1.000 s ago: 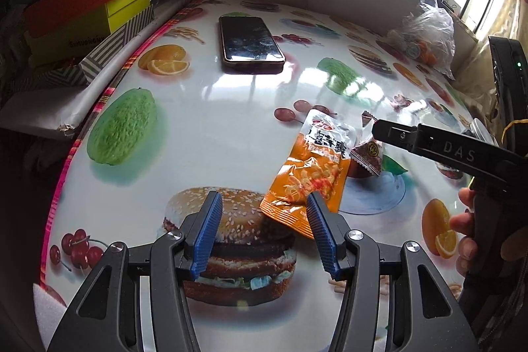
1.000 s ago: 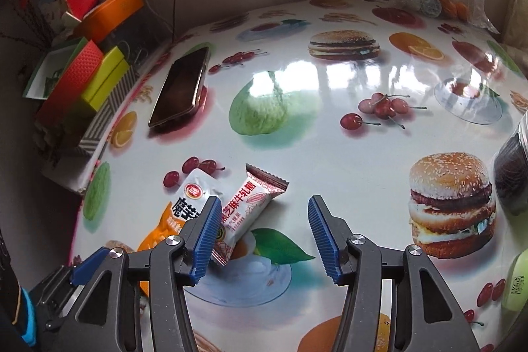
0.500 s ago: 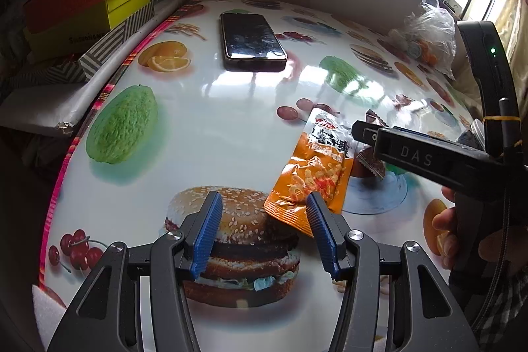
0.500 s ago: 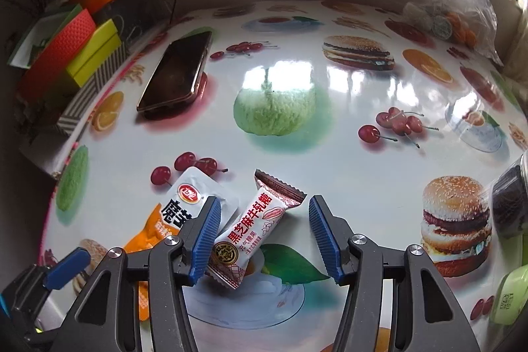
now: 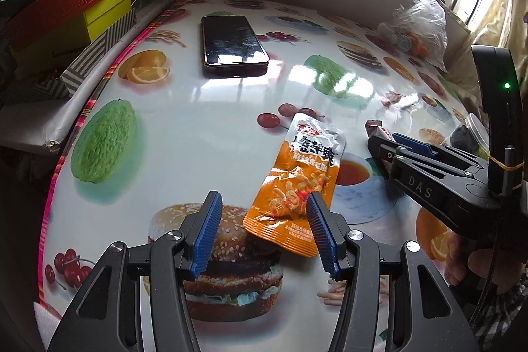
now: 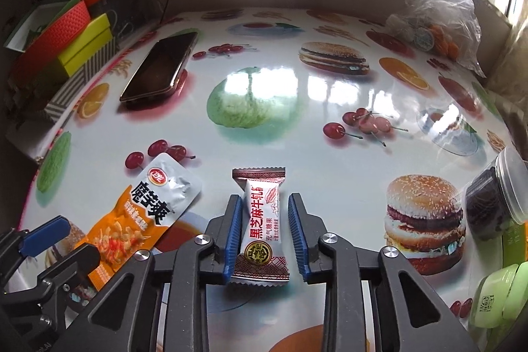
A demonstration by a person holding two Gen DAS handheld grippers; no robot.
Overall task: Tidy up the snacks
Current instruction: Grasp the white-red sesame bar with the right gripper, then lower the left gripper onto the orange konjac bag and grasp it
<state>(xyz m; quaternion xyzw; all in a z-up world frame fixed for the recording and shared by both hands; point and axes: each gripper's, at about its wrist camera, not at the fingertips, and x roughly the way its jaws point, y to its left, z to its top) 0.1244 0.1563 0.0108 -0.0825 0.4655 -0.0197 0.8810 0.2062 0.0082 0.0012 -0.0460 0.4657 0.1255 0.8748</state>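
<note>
An orange and silver snack packet (image 5: 302, 183) lies flat on the printed tablecloth; its near end sits between the open fingers of my left gripper (image 5: 262, 233), close to the right finger. It also shows in the right wrist view (image 6: 138, 216). A white and brown candy bar (image 6: 260, 226) lies lengthwise between the fingers of my right gripper (image 6: 264, 236), which straddle it with narrow gaps on both sides. In the left wrist view only the bar's far tip (image 5: 376, 127) shows beyond the right gripper (image 5: 382, 144).
A black phone (image 5: 232, 45) lies at the back left. Stacked boxes (image 5: 66, 9) stand off the table's left edge. A plastic bag of snacks (image 6: 439, 18) sits at the back right. A dark jar (image 6: 491, 190) and a green container (image 6: 498, 296) are at the right.
My right gripper has moved forward over the candy bar and narrowed around it; the bar now lies straight between the fingers. The left gripper has edged slightly toward the orange packet.
</note>
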